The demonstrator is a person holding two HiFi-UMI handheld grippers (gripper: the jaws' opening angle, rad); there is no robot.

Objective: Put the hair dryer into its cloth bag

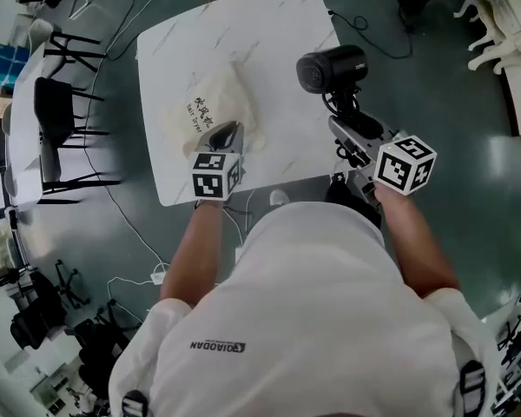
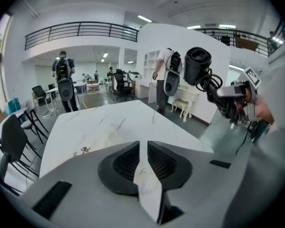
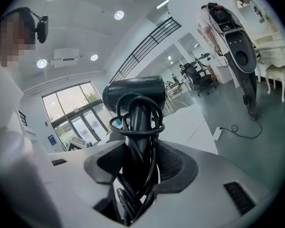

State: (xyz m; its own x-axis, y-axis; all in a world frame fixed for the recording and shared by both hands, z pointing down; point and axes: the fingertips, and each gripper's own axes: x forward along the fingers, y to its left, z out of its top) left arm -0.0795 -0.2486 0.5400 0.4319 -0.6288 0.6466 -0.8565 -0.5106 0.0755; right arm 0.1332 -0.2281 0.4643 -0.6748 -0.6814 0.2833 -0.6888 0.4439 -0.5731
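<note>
Right gripper [image 3: 135,158] pinches black corded hair dryer [image 1: 330,68] by its handle, above white marble table's [image 1: 269,24] right edge. Cream printed cloth bag [image 1: 213,111] lies mid-table, dryer outside it. Left gripper [image 1: 224,134], jaws nearly together, is at the bag's near edge.

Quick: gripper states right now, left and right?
Left gripper: jaws closed, nothing visible between them.
Right gripper: jaws closed on the hair dryer, at its handle.

The cloth bag [image 1: 210,111] on the tabletop [image 1: 269,24] has dark writing on it: three Chinese signs and, next to them, the words "hair Dryer". The back of the person's white shirt [image 1: 217,346] has one small dark word, upside down. It looks like "QIAODAN". The hair dryer [image 1: 332,68] has tiny pale print, too small to read.
</note>
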